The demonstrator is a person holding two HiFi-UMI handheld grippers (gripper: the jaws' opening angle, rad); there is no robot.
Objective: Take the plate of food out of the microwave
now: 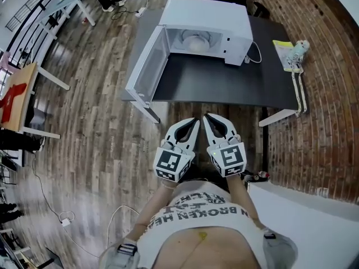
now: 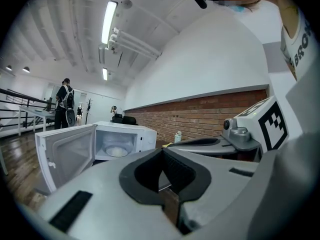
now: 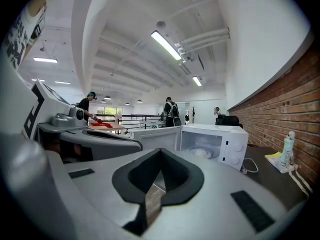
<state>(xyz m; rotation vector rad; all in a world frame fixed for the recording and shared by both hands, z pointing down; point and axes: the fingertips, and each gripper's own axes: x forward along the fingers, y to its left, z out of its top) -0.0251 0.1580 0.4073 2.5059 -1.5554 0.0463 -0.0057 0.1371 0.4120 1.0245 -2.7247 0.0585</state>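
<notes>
A white microwave (image 1: 219, 15) stands at the back of a dark table (image 1: 224, 86), its door (image 1: 147, 66) swung wide open to the left. Inside it sits a pale plate of food (image 1: 196, 42), also in the left gripper view (image 2: 116, 151) and the right gripper view (image 3: 202, 153). My left gripper (image 1: 195, 120) and right gripper (image 1: 207, 117) are side by side close to my body, short of the table's near edge. Both are shut with nothing between the jaws, which meet in the left gripper view (image 2: 162, 150) and the right gripper view (image 3: 160, 150).
A yellow pad and a small bottle (image 1: 293, 52) lie at the table's right end by the brick wall. A cable (image 1: 257, 56) runs from the microwave's right side. A wooden table with a red thing (image 1: 14, 97) stands far left on the wood floor. People stand in the background.
</notes>
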